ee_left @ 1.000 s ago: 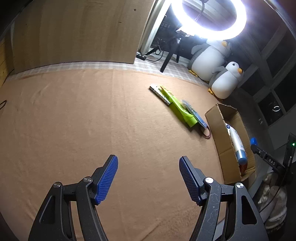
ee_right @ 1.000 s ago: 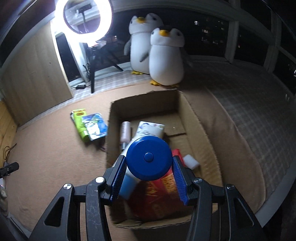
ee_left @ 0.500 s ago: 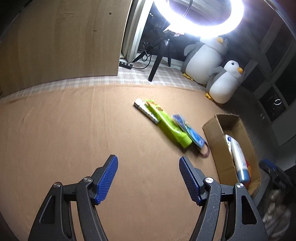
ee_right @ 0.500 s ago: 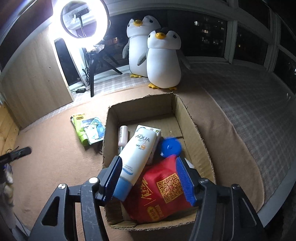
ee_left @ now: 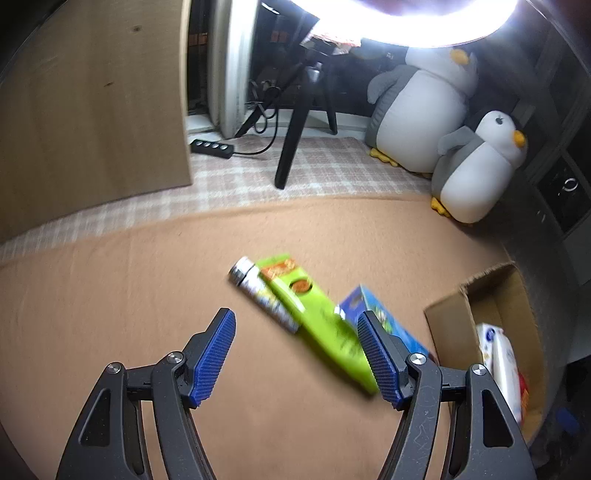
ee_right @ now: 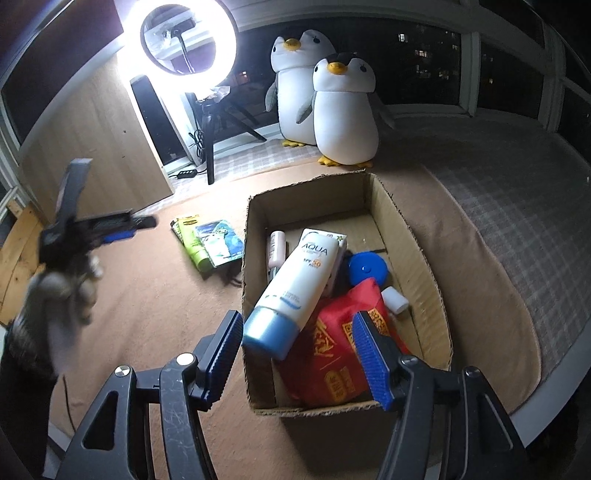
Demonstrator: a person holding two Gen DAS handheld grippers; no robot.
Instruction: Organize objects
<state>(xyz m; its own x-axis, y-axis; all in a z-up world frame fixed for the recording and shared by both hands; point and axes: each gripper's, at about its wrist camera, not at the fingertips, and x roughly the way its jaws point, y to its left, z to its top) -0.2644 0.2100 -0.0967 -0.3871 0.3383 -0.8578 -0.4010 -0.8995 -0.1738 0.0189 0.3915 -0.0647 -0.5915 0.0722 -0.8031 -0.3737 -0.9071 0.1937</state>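
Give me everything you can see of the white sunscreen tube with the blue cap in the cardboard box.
The white sunscreen tube with the blue cap looks like smooth plastic, printed AQUA with an SPF mark and a blue wave near the cap. It lies tilted in the open brown cardboard box, cap toward the camera, propped on the red printed pouch and overlapping a white carton. Neither gripper touches it. In the left wrist view only a blurred white sliver shows.

green package [ee_left: 325, 325] blurred; hand [ee_right: 62, 291] smeared; ring light [ee_left: 406, 22] cropped.
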